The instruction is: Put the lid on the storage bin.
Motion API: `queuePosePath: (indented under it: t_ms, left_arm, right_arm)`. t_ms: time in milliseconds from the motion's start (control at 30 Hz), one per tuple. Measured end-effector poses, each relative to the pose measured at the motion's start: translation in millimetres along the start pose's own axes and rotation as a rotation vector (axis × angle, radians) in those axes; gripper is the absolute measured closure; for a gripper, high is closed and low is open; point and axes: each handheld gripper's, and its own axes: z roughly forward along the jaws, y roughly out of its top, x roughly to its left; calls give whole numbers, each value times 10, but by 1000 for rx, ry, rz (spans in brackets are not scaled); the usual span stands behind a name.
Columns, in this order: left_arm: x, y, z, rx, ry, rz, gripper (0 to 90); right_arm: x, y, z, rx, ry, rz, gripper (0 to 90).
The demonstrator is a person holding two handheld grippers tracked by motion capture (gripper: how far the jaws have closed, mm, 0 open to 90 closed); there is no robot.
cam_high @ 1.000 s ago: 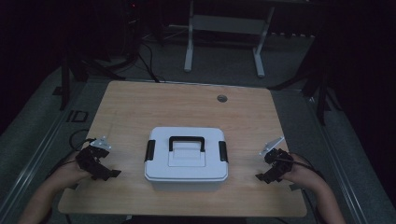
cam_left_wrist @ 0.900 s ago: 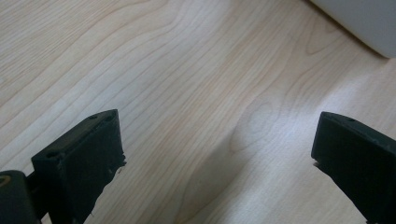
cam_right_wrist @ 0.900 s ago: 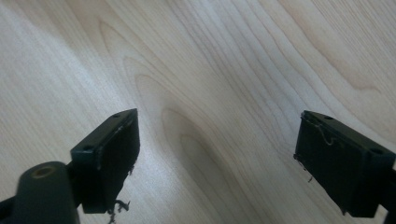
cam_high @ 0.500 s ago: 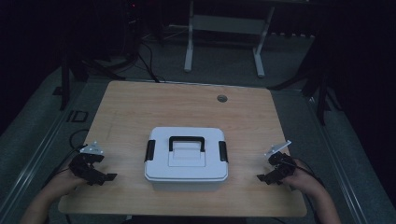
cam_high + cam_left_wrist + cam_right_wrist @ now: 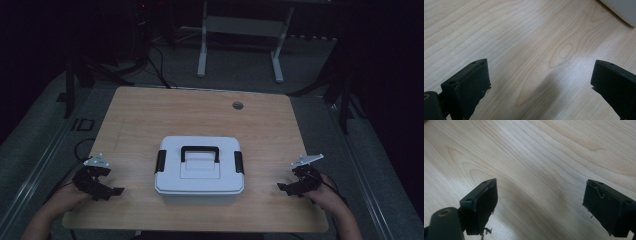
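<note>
Sitting shut in the lower middle of the high view: a white storage box (image 5: 199,171), lid on, black carry handle (image 5: 200,151) lying flat across the top, a black latch (image 5: 160,161) on the left end and another latch (image 5: 239,162) on the right end, both looking closed. Nothing showing as done on it yet; by judgement, work barely begun, with latches to be released and lid to be lifted if opening is the aim. Resting at the lower left of that frame, well apart from the box: the left gripper (image 5: 116,191), jaws spread wide and holding nothing, only bare wood grain between them in the left gripper view (image 5: 541,82), with a corner of the box (image 5: 621,11) peeking into the upper right there. Resting at the lower right, likewise well apart from the box: the right gripper (image 5: 281,187), jaws also spread and empty over plain wood in the right gripper view (image 5: 540,205). Lying beneath everything, a light wooden table (image 5: 150,115), a small round grommet (image 5: 237,105) near its far edge. Standing beyond, at the top of the frame, a grey metal frame (image 5: 240,40) on a dark floor. Nothing blocking either approach to the latches.
</note>
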Motion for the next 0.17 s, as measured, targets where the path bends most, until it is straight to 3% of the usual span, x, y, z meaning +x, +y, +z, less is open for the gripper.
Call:
queuePosePath:
  t_ms: [167]
  left_arm:
    - [1, 6, 15, 13, -4, 6, 18]
  right_arm:
    - [2, 2, 8, 4, 1, -2, 120]
